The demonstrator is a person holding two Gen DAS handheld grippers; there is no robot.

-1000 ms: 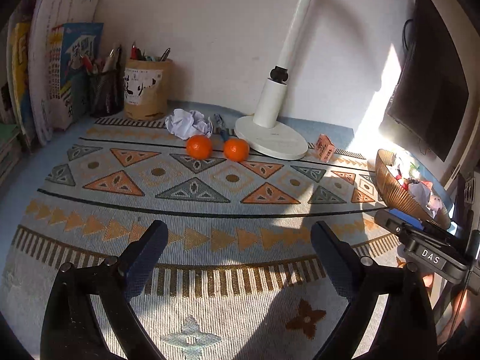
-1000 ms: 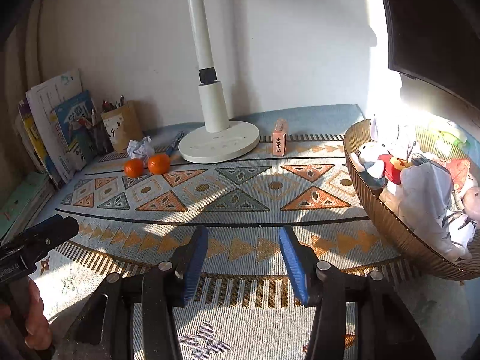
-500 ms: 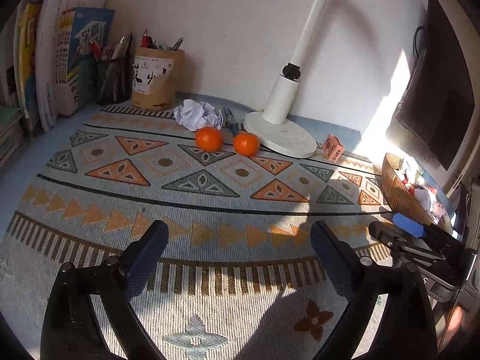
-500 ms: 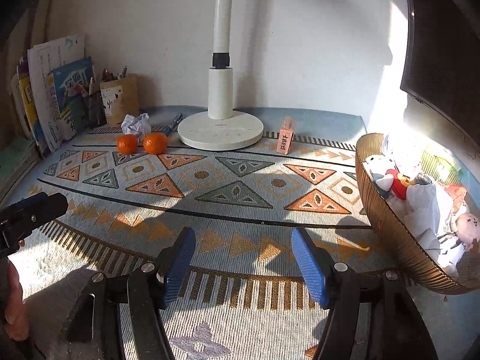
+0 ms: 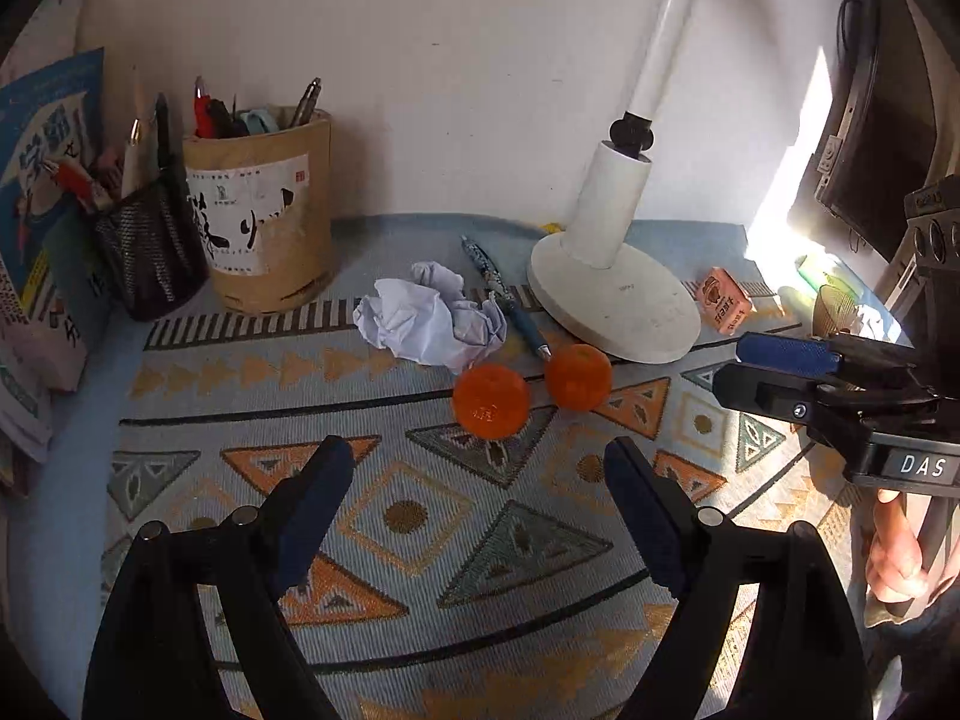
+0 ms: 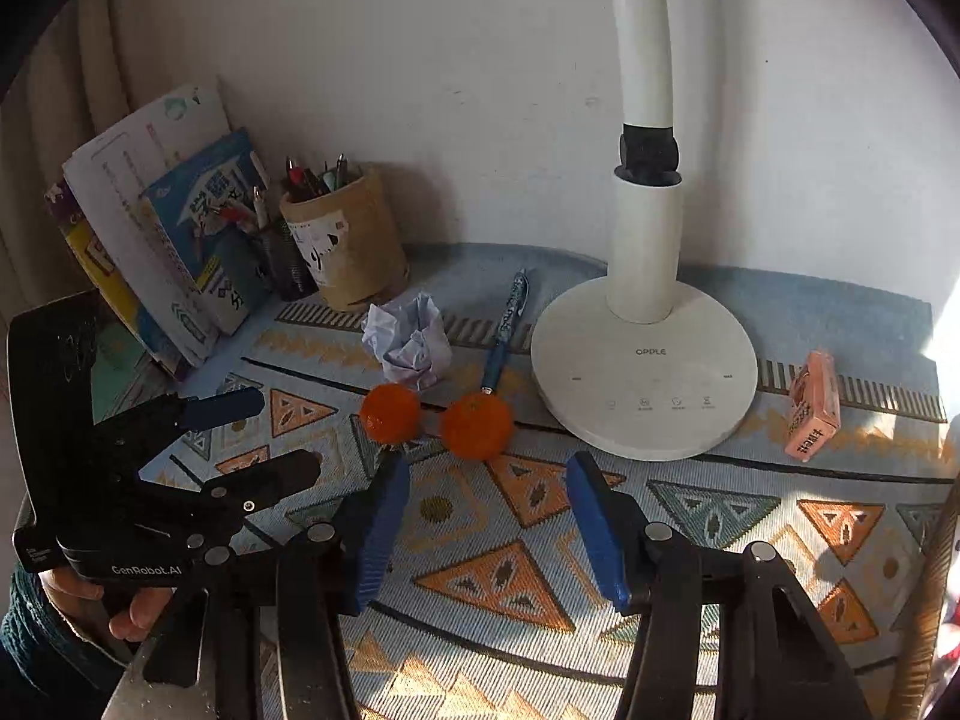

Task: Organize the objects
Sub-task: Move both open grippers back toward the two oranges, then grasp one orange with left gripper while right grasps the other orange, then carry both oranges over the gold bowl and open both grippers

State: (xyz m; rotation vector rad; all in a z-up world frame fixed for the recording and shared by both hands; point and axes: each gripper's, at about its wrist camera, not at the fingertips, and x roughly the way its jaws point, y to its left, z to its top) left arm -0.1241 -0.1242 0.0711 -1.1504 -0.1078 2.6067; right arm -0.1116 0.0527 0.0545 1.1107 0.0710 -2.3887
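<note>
Both cameras ride on hand-held grippers and look steeply down and forward along their own fingers onto a patterned mat, facing the wall behind the lamp [image 5: 612,294]. The left view sits to the left of the lamp, close over the mat, with the lamp base up and right of centre and the right gripper [image 5: 780,372] entering from its right edge. The right view stands nearer the lamp [image 6: 642,372], base right of centre, the left gripper [image 6: 258,438] at its left edge. Both share the lamp, the two oranges [image 5: 489,399] [image 6: 477,425] before it, the paper ball, pen and pen cup.
</note>
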